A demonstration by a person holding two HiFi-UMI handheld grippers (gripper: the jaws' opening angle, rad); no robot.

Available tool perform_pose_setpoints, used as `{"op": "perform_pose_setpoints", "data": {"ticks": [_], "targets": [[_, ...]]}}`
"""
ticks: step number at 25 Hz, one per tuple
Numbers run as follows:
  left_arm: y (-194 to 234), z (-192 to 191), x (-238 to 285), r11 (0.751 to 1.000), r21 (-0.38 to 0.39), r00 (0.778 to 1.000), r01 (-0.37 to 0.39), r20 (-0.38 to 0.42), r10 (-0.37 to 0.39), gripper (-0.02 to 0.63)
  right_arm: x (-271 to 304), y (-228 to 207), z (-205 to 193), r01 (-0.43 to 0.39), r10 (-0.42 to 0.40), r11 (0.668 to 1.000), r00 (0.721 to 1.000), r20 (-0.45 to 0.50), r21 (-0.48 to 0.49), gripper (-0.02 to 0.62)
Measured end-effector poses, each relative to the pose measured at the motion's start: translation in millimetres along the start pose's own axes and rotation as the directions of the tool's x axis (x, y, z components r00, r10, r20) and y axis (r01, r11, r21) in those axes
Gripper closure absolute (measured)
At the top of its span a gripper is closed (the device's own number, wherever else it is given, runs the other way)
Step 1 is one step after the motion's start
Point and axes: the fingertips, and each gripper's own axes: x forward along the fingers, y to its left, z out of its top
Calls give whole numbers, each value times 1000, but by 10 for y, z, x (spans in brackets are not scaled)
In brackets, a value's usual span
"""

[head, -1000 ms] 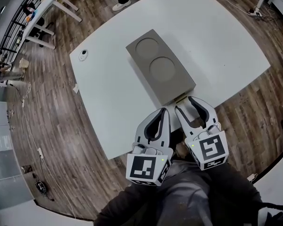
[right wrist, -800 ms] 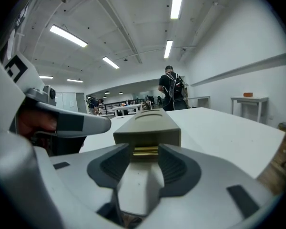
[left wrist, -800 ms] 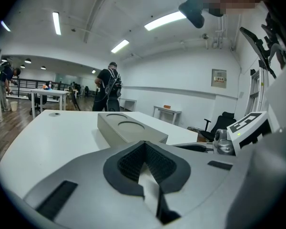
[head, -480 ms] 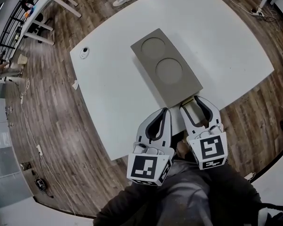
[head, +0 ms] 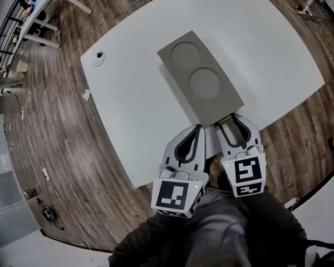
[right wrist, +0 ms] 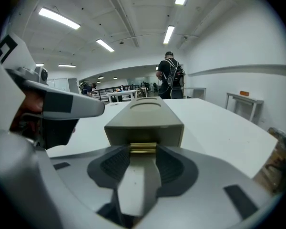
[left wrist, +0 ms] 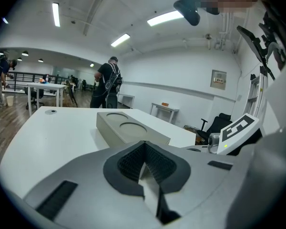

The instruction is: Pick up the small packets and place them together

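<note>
My right tool (head: 227,120) has swung square to the grey box's (head: 200,77) near end, by the worktop's (head: 128,93) near edge, and grasps the small packet (right wrist: 143,148) there. My left tool (left wrist: 144,143) is clenched, empty. I judge lifting comes next.

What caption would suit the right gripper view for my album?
Right gripper pinching a small packet in front of a grey block on a white table.

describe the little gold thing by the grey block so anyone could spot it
On the white table lies a long grey block with two round dimples on top. At its end nearest the person, a small gold packet is held between the tips of the right tongs. Nothing else there is shiny yellow.
</note>
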Motion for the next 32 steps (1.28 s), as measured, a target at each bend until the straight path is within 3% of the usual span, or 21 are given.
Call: {"op": "perform_pose_setpoints", "data": {"ticks": [8, 32], "targets": [[-70, -86, -40, 1000, 8, 1000, 4, -11, -4, 611, -119, 19, -87, 3, -3, 1000, 1000, 24, 5, 419], [-984, -442, -362, 997, 48, 998, 62, -26, -61, 611, -953, 60, -648, -25, 25, 1000, 999, 39, 1, 419]]}}
